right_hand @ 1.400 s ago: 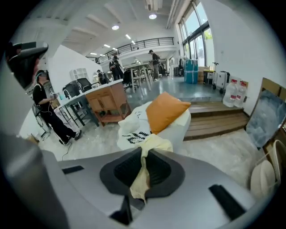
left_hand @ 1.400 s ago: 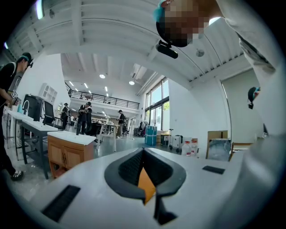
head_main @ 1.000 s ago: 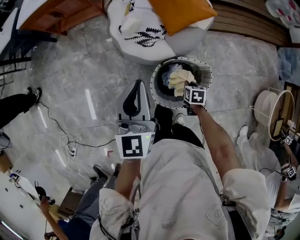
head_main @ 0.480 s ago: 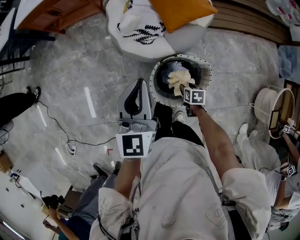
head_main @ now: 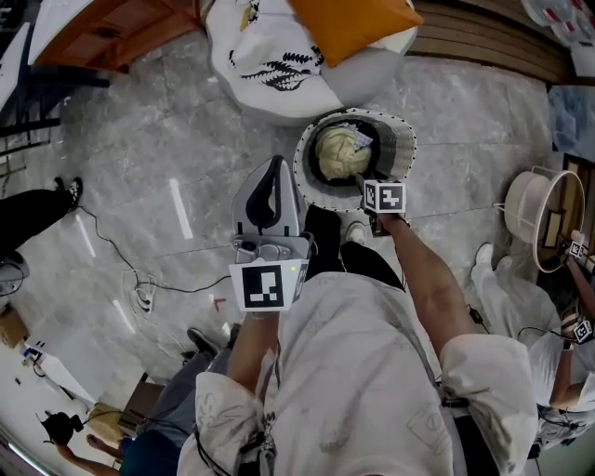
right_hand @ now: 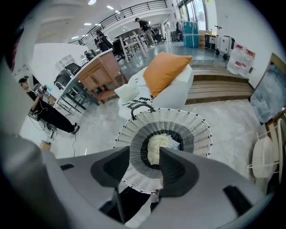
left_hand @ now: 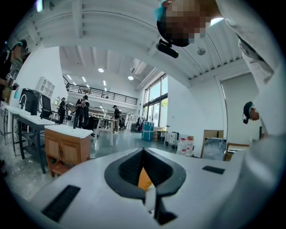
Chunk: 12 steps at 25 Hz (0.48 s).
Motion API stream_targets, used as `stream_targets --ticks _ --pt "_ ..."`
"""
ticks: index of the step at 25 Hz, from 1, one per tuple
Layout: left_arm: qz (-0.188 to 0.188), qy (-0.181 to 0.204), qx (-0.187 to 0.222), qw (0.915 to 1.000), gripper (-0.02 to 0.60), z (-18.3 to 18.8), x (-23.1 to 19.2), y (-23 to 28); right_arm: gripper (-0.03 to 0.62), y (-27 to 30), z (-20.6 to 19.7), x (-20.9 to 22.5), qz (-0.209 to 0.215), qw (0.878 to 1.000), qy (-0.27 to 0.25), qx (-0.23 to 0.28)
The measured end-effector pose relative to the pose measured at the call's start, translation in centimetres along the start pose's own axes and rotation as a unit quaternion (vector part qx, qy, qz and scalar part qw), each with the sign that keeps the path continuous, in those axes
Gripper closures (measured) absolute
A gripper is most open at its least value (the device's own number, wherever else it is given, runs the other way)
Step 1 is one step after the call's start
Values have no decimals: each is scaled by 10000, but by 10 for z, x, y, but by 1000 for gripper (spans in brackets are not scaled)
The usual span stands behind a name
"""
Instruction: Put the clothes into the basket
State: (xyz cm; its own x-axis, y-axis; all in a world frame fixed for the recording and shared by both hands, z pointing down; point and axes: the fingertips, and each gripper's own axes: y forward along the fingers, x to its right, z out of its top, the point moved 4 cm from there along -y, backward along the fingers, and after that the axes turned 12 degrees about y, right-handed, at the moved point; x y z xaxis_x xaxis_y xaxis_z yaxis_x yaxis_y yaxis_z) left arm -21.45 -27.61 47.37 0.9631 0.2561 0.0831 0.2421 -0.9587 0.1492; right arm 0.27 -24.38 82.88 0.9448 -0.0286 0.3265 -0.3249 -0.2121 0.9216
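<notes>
A round white wicker basket (head_main: 307, 153) with a dark inside stands on the grey floor ahead of the person's feet. A cream garment (head_main: 341, 153) lies bunched inside it on a pale blue-and-white piece (head_main: 360, 139). My right gripper (head_main: 366, 182) hangs over the basket's near rim and points steeply down. In the right gripper view its jaws (right_hand: 144, 154) are opening, with nothing between them, and the cream garment (right_hand: 156, 145) lies loose below in the basket (right_hand: 196, 129). My left gripper (head_main: 274, 165) is held level at the left, with its tips (left_hand: 144, 152) together and empty.
Just beyond the basket sit a white cushion with a black leaf print (head_main: 270, 56) and an orange pillow (head_main: 353, 23). Wooden steps (head_main: 493, 46) run at the back right. A white wire stand (head_main: 535, 209) is at the right, a cable (head_main: 139, 279) lies on the floor at the left, and other people stand around.
The cream garment hung from my right gripper above the basket; now it lies inside the basket, free of the jaws, which have opened. The left gripper has stayed put.
</notes>
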Motion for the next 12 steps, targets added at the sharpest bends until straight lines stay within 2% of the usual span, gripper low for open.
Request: stream_targets --ticks 5,12 --pt "22 25 57 10000 578 6 7 -6 405 -7 -10 7 116 9999 -20 100" --pt "115 39 129 9998 578 15 20 -18 411 -40 -13 12 333 9980 80 540"
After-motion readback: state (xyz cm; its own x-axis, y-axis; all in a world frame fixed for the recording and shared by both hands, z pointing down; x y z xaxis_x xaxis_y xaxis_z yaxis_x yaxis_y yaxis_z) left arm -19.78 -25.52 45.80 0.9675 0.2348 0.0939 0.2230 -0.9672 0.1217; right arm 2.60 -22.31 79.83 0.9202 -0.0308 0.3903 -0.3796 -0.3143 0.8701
